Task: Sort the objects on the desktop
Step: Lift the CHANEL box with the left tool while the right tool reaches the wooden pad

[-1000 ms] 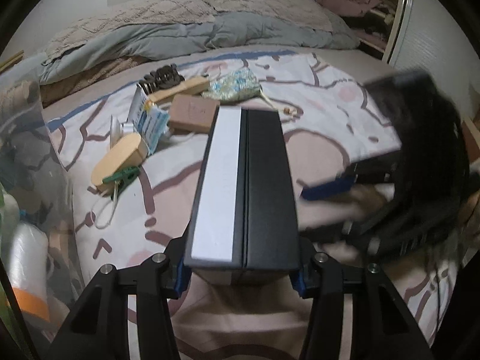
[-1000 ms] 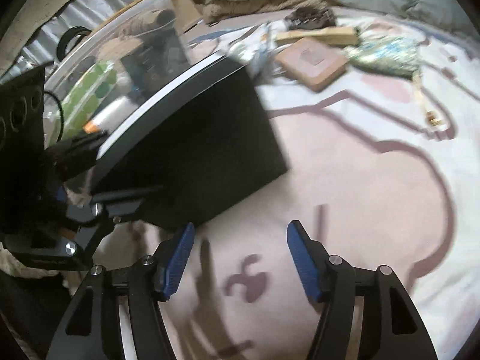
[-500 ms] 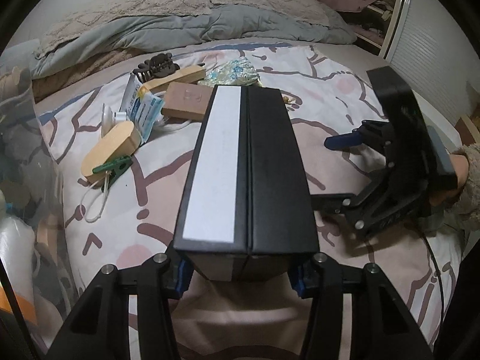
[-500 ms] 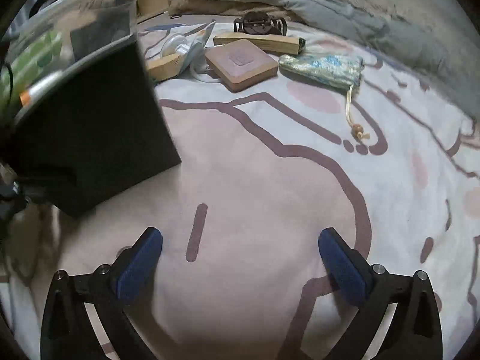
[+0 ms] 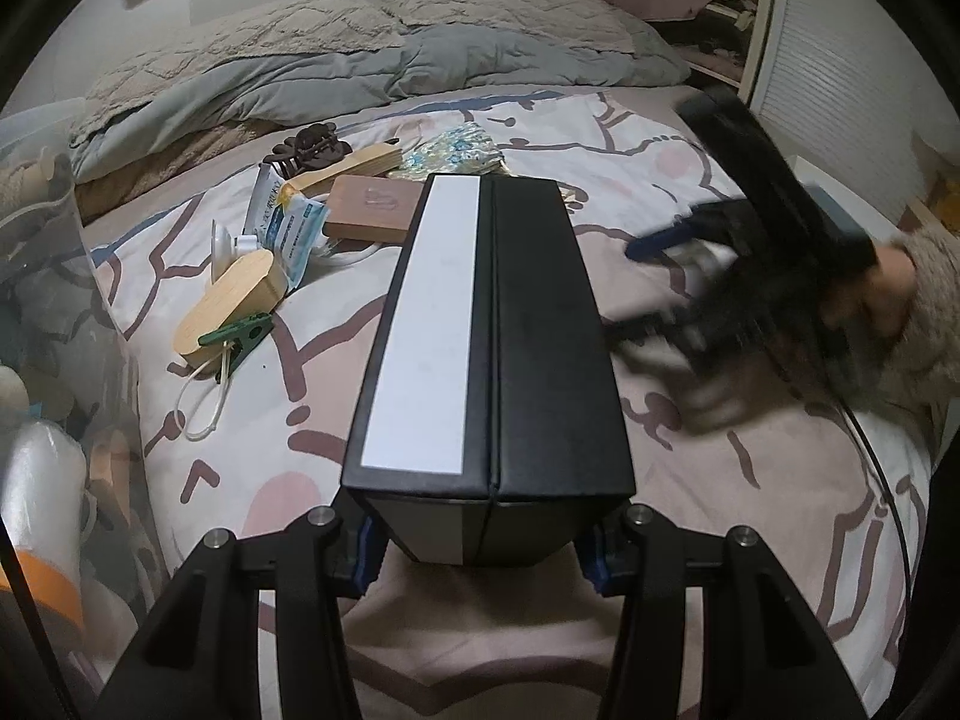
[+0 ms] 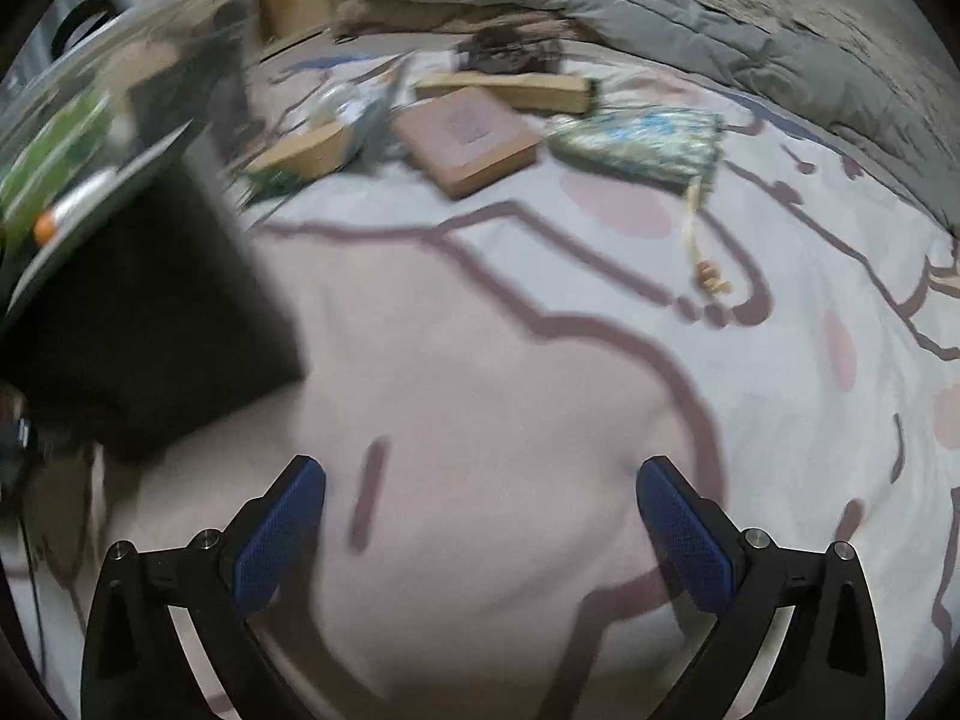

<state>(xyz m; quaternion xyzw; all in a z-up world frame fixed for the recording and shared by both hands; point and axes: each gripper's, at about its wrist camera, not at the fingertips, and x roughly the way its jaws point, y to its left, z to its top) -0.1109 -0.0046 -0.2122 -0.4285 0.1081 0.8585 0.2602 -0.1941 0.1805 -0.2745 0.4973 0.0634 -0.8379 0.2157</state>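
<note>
your left gripper [image 5: 480,546] clamps one long black rectangular box [image 5: 498,324] with a white strip along its top, raised over the patterned pink-and-white bed cover [image 5: 750,516]. your right gripper [image 6: 480,525] stands wide apart with nothing between its jaws. beyond lie one brown square case [image 5: 375,207], two pale wooden pieces, one green clip [image 5: 237,333], one brown hair claw [image 5: 312,144], one floral pouch [image 6: 642,141].

Left gripper [image 5: 483,546] jaws clamping black box [image 5: 489,354], blurred right gripper [image 5: 750,276] beside, patterned bedspread [image 5: 750,480]
</note>
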